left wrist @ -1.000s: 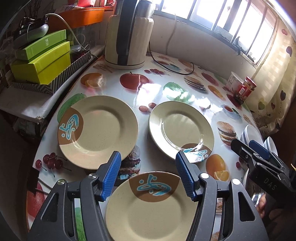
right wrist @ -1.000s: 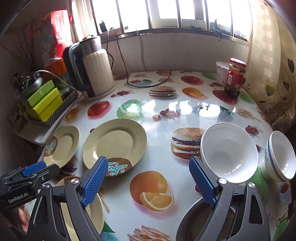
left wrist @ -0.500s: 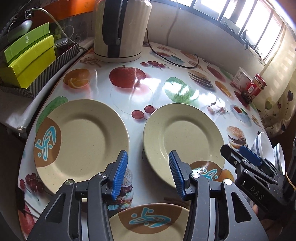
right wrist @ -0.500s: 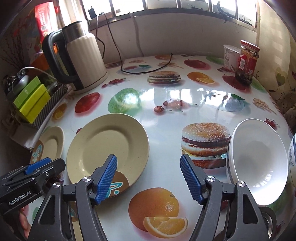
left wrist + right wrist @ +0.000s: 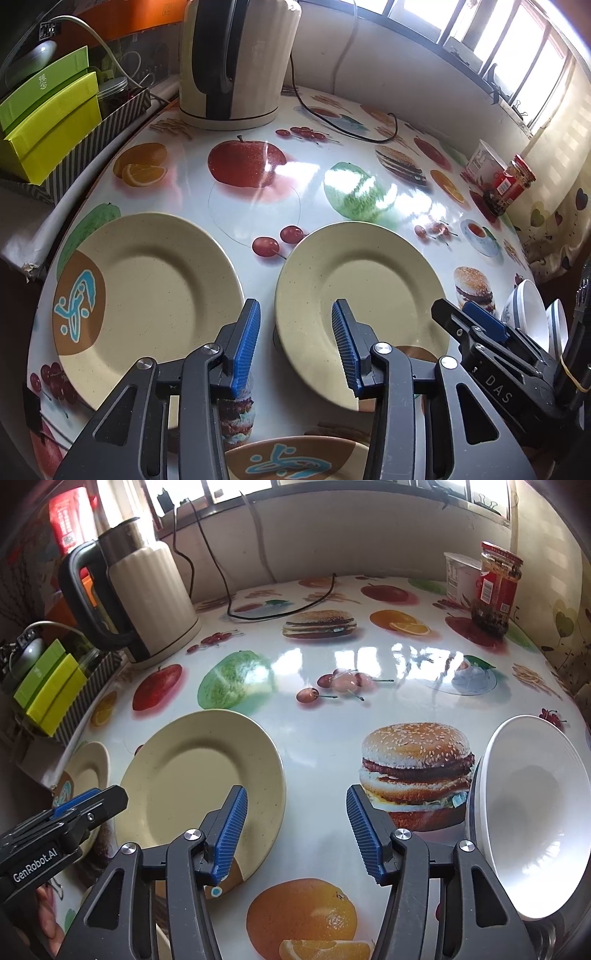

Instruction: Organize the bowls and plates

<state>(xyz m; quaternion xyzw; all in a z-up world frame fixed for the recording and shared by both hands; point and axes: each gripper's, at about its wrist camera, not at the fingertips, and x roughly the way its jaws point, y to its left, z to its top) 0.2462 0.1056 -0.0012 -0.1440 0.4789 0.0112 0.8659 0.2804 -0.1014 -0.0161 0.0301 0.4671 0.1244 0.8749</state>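
Three cream plates with a brown and blue patch lie on the fruit-print table. In the left wrist view one plate is at the left, the middle plate is right of it, and the third plate is at the bottom edge. My left gripper hangs over the middle plate's left rim, its jaws closing and its pads touching nothing. My right gripper is over the same plate's right rim and the bare table, also closing and empty. A white bowl stands right of it.
A cream kettle with a black cable stands at the back left. Green boxes sit in a striped tray beyond the table's left edge. A red-labelled jar and a white tub stand far right.
Both grippers have moved forward and down toward the middle plate, and the jaws of each have narrowed. The near plate has slipped to the bottom edge of the left wrist view.
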